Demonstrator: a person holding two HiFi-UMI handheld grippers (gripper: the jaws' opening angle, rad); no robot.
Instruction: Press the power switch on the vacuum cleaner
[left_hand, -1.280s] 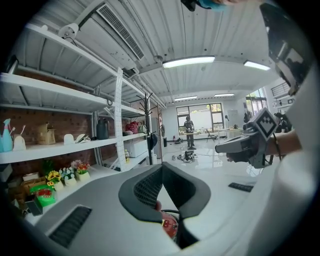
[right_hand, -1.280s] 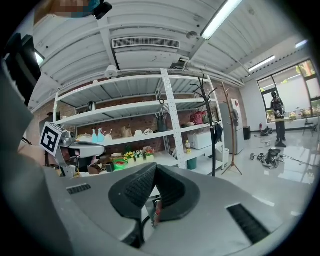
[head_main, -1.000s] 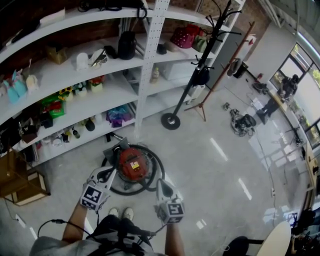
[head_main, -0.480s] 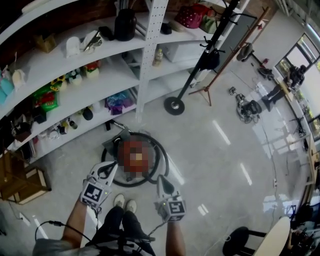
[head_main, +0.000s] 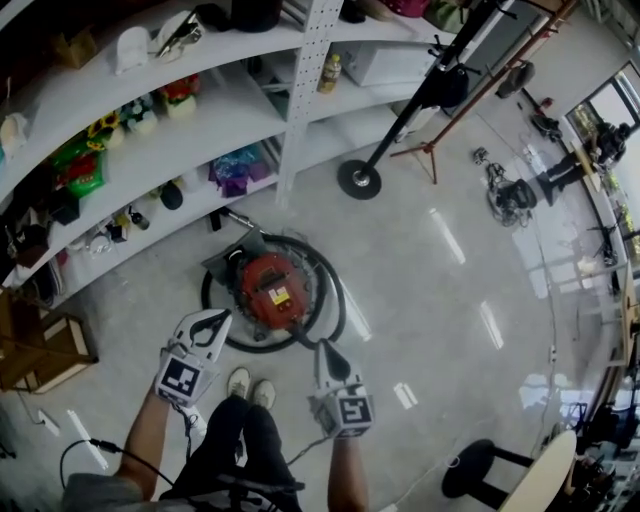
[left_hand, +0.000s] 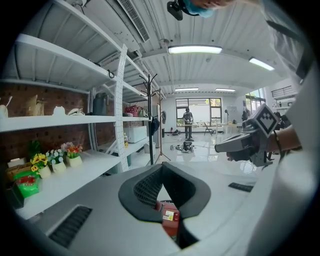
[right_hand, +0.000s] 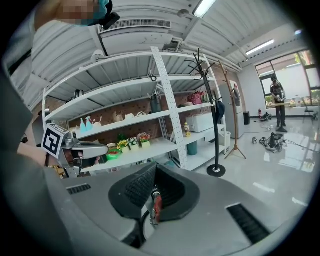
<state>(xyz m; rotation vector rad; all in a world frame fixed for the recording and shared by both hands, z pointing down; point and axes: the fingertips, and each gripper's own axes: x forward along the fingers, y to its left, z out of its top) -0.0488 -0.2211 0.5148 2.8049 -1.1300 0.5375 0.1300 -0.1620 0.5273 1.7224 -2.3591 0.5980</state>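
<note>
Two tongs, one in each of the person's hands, are held low over the floor. The left tongs (head_main: 217, 319) have their jaws together at the tips and grip nothing. The right tongs (head_main: 323, 349) are the same, jaws together and empty.

Both point toward one red vacuum cleaner (head_main: 272, 292) that sits on the floor just ahead of the person's two shoes (head_main: 250, 387). Neither pair of tongs touches it. One black hose (head_main: 334, 300) loops around its round body. The left gripper view shows the red body (left_hand: 168, 220) through the gap behind the closed tips. The power switch cannot be made out.

Beyond the vacuum cleaner stands one long white shelving unit (head_main: 300, 90) with several tiers of small items. To its right is one black coat stand (head_main: 359, 180) on a round base. Far off, one person (head_main: 600, 148) stands by the windows.
</note>
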